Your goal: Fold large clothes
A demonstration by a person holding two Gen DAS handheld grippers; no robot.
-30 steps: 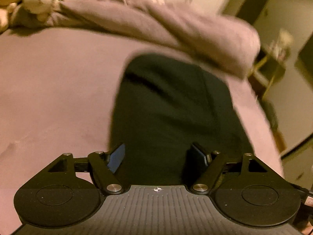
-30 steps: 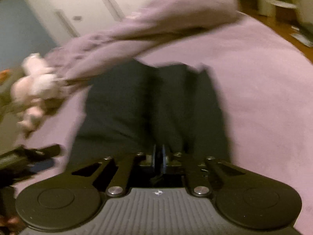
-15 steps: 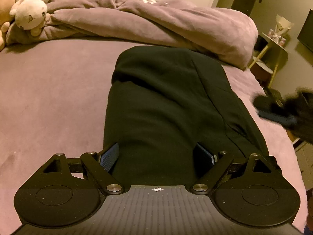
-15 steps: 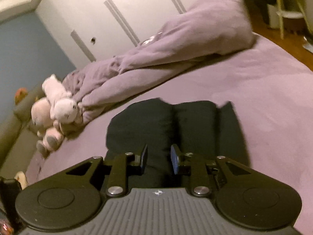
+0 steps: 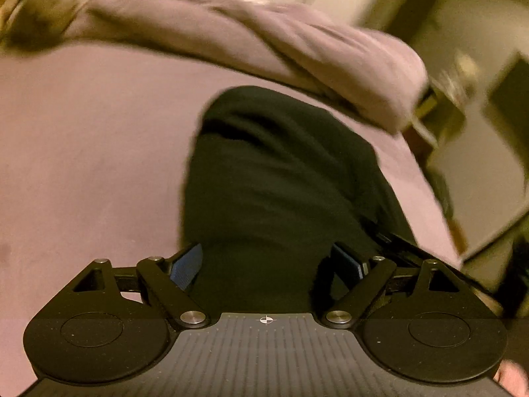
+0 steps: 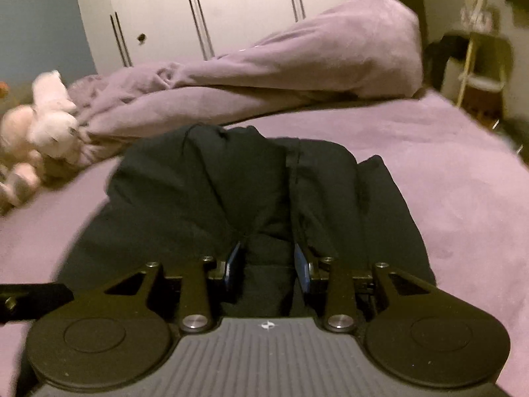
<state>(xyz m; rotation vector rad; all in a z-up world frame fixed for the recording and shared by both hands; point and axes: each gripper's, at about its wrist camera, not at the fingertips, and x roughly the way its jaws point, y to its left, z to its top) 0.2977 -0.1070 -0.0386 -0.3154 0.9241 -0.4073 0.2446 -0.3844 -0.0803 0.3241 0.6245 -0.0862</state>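
Left view motion-blurred: plush toy (image 5: 43, 3) a smear, shelf (image 5: 443, 99) contents unreadable. Garment (image 6: 251, 198) near edge hidden behind right gripper (image 6: 268, 263) body.

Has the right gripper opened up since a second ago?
Yes. The right gripper was pinched shut a second ago; its fingers now stand apart, wider than half a second ago, over the black garment.

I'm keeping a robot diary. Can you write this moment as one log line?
black garment: folded on bed | left gripper: open | right gripper: open
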